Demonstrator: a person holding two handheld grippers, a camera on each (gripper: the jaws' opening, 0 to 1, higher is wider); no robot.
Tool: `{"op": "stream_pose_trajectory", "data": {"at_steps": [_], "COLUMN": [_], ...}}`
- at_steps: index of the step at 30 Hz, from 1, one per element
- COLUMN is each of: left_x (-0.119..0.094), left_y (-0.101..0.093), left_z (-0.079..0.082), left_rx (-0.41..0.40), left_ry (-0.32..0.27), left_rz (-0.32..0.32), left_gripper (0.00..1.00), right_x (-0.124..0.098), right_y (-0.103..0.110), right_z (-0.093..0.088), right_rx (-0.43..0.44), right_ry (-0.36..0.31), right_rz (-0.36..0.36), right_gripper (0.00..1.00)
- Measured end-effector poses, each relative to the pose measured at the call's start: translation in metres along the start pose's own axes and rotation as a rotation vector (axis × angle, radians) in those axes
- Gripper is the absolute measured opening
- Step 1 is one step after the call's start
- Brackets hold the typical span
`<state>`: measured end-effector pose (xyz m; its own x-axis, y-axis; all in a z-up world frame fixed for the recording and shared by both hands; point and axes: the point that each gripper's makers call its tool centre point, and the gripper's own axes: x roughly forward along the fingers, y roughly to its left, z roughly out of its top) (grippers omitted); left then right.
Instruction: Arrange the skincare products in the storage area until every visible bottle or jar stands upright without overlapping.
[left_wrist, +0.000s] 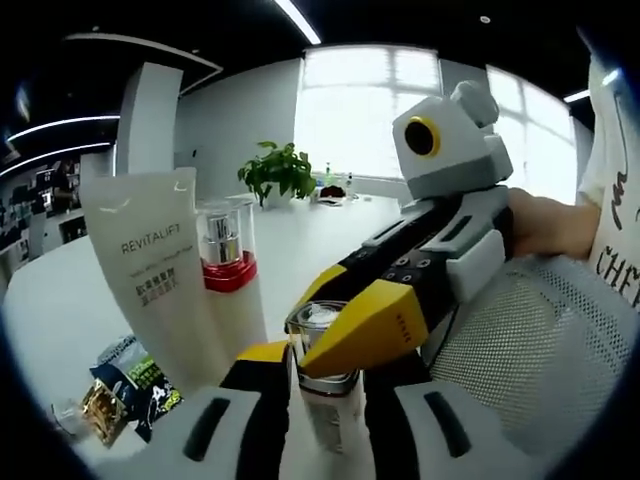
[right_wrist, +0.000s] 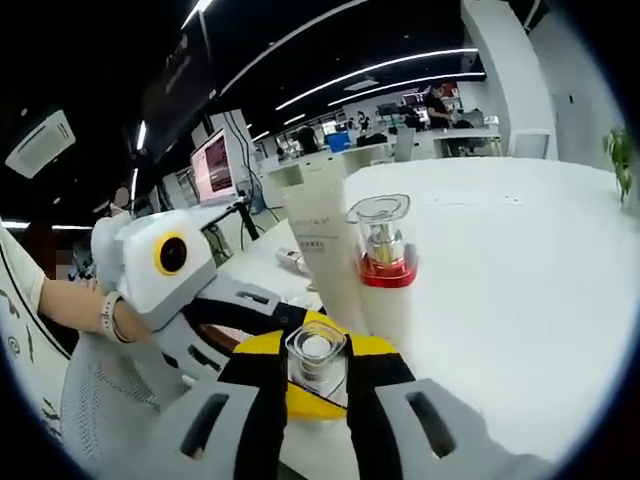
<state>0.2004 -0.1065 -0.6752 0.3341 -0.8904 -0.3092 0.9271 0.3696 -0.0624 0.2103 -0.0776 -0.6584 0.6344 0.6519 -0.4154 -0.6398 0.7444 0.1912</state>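
- the white worktop (left_wrist: 330, 235) carries the skincare things, and a potted plant (left_wrist: 276, 172) stands far back on it.
- a tall white tube (left_wrist: 150, 262) marked "revitalift" stands upright, just beside a white pump bottle (left_wrist: 228, 262) with a red collar and clear cap; the 2 are near touching, though contact cannot be told. in the right gripper view they stand behind the claws, tube (right_wrist: 322, 240) on the left, pump bottle (right_wrist: 385, 262) on the right.
- the right claw (left_wrist: 330, 345) reaches in from the right of the left gripper view, slanting down, a hand (left_wrist: 535, 222) on its rear; its yellow tips close on the clear cap of a small bottle.
- the left claw (left_wrist: 325, 400) rises from below, its 2 jaws closed on the sides of that small bottle (left_wrist: 325, 385), which stands upright.
- in the right gripper view the small bottle (right_wrist: 316, 356) sits between the right claw (right_wrist: 318, 385) jaws.
- some dark sachets (left_wrist: 130, 385) lie flat by the tube's foot.
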Motion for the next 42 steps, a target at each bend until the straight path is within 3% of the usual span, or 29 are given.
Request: {"op": "stream_pose_trajectory", "data": {"at_steps": [9,16,29,42], "left_x": [-0.001,-0.001,0.0,-0.004], "left_y": [0.005,0.004,-0.001,-0.001], "left_z": [-0.008,-0.016,-0.019,-0.021], "left_rx": [0.039,0.078,0.044,0.059], "left_ry": [0.059,0.101,0.13,0.167], "left_rz": [0.015,0.011,-0.013,-0.016], "left_gripper": [0.26,0.2,0.21,0.22], "right_x": [-0.001,0.001,0.003,0.006], "right_y": [0.0,0.002,0.003,0.008], "right_z": [0.001,-0.001,0.0,0.001], "right_rx": [-0.074,-0.13,-0.159,-0.166], "right_ry": [0.006,0.022,0.02,0.017], "right_rz": [-0.024,-0.027,-0.016,0.009], "right_gripper": [0.21,0.21,0.21,0.22]}}
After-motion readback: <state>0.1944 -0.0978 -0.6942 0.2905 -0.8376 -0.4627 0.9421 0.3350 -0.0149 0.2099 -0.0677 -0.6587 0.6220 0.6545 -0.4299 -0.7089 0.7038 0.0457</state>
